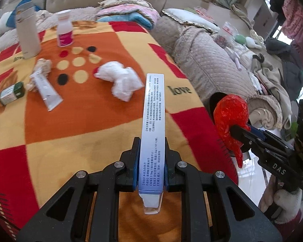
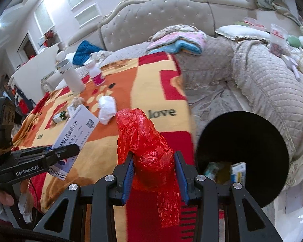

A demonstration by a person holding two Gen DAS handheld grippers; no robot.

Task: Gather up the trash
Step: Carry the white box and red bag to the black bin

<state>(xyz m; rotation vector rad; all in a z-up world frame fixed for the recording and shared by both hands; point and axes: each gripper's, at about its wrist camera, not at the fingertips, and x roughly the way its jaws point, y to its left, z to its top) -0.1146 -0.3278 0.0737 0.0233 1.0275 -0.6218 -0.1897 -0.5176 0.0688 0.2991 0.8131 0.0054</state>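
My left gripper [image 1: 150,149] is shut on a long white and blue medicine box [image 1: 153,121], held above the patterned blanket [image 1: 80,121]; the box also shows in the right wrist view [image 2: 74,133]. My right gripper [image 2: 154,161] is shut on a crumpled red plastic bag [image 2: 145,141], held off the blanket's right edge beside a black bin [image 2: 242,133]; the bag also shows in the left wrist view [image 1: 230,119]. The bin holds a few small boxes [image 2: 238,171]. A crumpled white tissue [image 1: 119,80], a white tube [image 1: 46,88], a beige paper wad [image 1: 42,64] and a small green box [image 1: 11,93] lie on the blanket.
A white flask [image 1: 27,32] and a white bottle with a pink label [image 1: 64,30] stand at the blanket's far side. Folded cloths [image 1: 127,14] and a quilted beige cover [image 1: 212,64] lie beyond and to the right. A tufted headboard [image 2: 161,18] stands behind.
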